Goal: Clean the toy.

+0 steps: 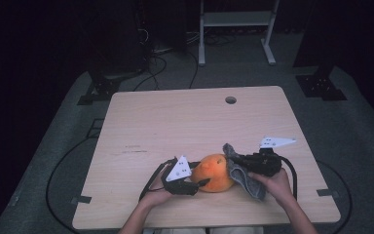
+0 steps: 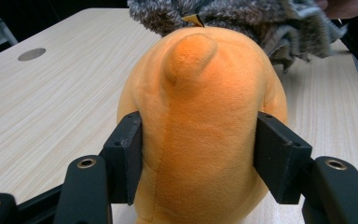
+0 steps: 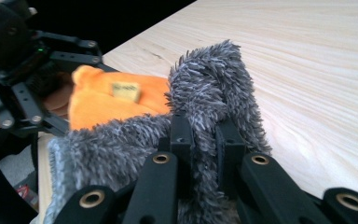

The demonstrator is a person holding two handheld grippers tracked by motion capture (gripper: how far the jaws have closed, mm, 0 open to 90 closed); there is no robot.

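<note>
An orange plush toy point(image 1: 215, 171) lies on the wooden table point(image 1: 175, 122) near its front edge. My left gripper point(image 1: 202, 184) comes at it from the left and is shut on it; in the left gripper view both pads point(image 2: 128, 154) press into the sides of the toy point(image 2: 200, 107). My right gripper point(image 1: 238, 161) is shut on a grey fluffy cloth point(image 1: 246, 178), which hangs against the toy's right side. In the right gripper view the cloth point(image 3: 209, 88) is pinched between the jaws, with the toy point(image 3: 116, 102) just behind it.
A round hole point(image 1: 230, 100) sits near the table's far edge. Cables trail from both grippers over the front of the table. Dark stands and a white frame point(image 1: 236, 19) rise from the floor beyond the table.
</note>
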